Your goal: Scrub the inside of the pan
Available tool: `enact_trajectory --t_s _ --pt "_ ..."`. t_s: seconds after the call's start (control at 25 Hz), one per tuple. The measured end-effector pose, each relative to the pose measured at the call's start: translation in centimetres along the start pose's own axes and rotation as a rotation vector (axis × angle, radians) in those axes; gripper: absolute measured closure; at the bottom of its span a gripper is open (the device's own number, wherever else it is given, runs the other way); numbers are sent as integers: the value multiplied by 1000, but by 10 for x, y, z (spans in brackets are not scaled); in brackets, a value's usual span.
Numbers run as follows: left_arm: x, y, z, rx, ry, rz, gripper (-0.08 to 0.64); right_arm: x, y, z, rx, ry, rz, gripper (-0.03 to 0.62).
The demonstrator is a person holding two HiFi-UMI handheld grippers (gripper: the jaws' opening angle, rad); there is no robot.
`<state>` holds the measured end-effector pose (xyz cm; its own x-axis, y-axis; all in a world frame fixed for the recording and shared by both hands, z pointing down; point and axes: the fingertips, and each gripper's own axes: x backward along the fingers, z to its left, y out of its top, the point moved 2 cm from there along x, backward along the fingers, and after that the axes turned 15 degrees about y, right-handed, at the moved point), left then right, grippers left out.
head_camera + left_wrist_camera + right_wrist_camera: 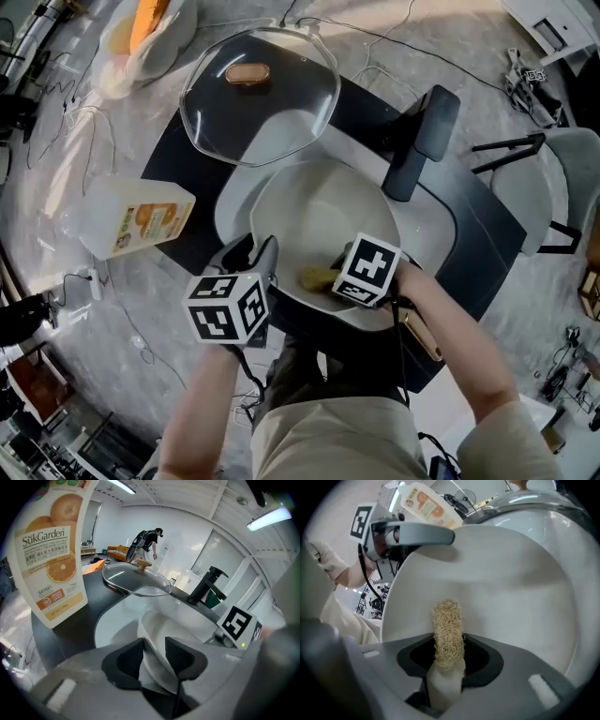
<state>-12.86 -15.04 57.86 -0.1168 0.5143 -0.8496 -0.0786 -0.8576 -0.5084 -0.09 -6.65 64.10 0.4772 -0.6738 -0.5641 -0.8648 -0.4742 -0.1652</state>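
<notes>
The white pan sits tilted in the pale sink, which is set into a dark surface. The left gripper is at the pan's near left rim. Its jaws are clamped on the rim, one dark pad outside the wall and one inside.

The right gripper reaches into the pan from the near right. Its jaws are closed on a scrub sponge, a white body topped with coarse straw-coloured fibre, which sticks out past the pads toward the pan's inner wall. Whether the fibre actually touches the wall I cannot tell. In the head view the sponge shows as a yellowish patch low in the pan, just beside the right gripper's marker cube.

Behind the pan a glass lid with a wooden knob rests partly over the sink's far edge. A black faucet stands to its right. An orange-labelled detergent bottle lies on its side to the left of the sink – well apart from the pan.
</notes>
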Motion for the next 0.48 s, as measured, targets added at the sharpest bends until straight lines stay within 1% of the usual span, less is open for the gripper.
enact_trajectory --t_s 0.08,0.16,0.32,0.48 --pt "0 1 0 1 1 -1 403 -2 22 1 15 4 -73 436" --pt "0 1 0 3 1 -1 403 -2 42 -2 32 -19 -138 436" --pt "0 1 0 6 3 -4 403 4 75 -20 71 -130 -242 436" --pt "0 1 0 9 1 -4 403 12 91 -43 46 -207 -340 434"
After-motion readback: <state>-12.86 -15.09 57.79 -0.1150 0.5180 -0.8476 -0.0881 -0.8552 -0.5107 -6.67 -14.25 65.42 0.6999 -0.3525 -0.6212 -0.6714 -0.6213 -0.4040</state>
